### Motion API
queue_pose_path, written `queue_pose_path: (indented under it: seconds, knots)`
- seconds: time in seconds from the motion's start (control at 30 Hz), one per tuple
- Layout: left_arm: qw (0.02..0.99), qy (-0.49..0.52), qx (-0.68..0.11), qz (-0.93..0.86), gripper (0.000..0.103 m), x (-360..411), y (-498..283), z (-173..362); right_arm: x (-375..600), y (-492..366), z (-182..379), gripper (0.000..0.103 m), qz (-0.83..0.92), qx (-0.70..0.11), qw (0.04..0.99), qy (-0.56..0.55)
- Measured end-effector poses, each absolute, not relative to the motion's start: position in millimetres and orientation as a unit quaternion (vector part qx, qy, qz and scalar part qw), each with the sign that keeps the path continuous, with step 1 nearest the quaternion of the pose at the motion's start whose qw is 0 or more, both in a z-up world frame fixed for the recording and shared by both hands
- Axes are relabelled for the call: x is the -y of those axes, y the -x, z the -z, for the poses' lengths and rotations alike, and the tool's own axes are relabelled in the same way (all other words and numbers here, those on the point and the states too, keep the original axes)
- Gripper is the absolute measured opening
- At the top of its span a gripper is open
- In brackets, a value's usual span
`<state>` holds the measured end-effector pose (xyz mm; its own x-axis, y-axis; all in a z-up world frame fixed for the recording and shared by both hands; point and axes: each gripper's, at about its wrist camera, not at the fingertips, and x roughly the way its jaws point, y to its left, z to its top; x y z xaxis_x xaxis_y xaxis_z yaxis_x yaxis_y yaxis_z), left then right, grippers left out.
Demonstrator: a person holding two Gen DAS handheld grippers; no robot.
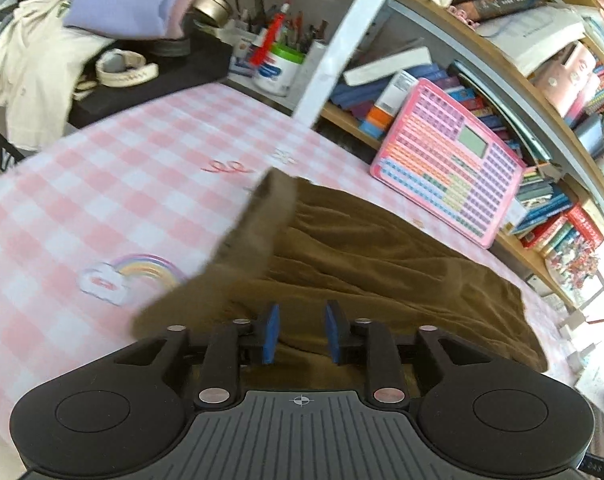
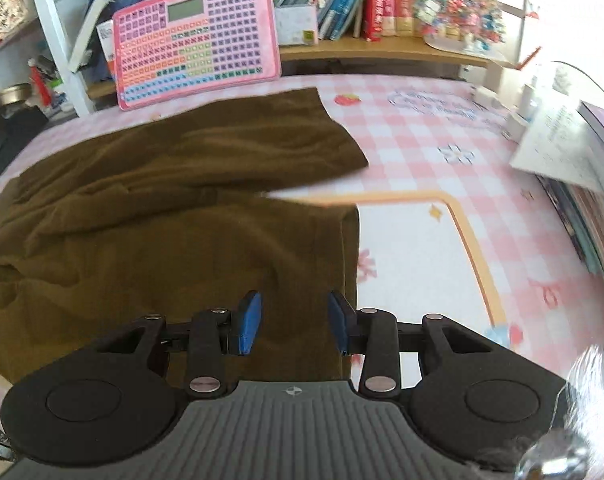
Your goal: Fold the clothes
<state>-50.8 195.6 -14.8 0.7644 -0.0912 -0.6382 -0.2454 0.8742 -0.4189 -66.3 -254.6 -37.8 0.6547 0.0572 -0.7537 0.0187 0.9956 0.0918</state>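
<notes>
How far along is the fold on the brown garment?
Early. Done: the brown garment is spread on the checked tablecloth, one flap lying folded over. In hand: nothing; the left gripper and right gripper hover open over it. Left: the remaining folds, and it looks wrinkled.

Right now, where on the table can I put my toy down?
Free: the white patch right of the brown cloth, and the checks left of it. Crowded: the books at the right edge and the pink board at the back.
</notes>
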Motion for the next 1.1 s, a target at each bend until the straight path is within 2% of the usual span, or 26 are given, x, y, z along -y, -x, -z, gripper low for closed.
queue_pose_path:
  seconds: [0.3,0.5,0.7,0.83,1.1]
  knots:
    - [0.912,0.219,-0.344,-0.031,0.030,-226,50,20,230,91,57,0.032,0.044,-0.427,0.903,-0.008]
    - [0.914,0.177,-0.364,0.006,0.022,-213,1,29,224,86,58,0.031,0.047,-0.438,0.898,0.025]
    - [0.911,0.170,-0.375,-0.026,0.026,-223,-37,38,229,80,58,0.031,0.043,-0.439,0.896,0.038]
    - [0.908,0.128,-0.398,-0.027,0.026,-218,-49,47,242,71,58,0.032,0.059,-0.437,0.897,0.035]
    - [0.909,0.127,-0.397,-0.016,0.026,-213,-58,48,258,48,60,0.034,0.086,-0.431,0.897,0.051]
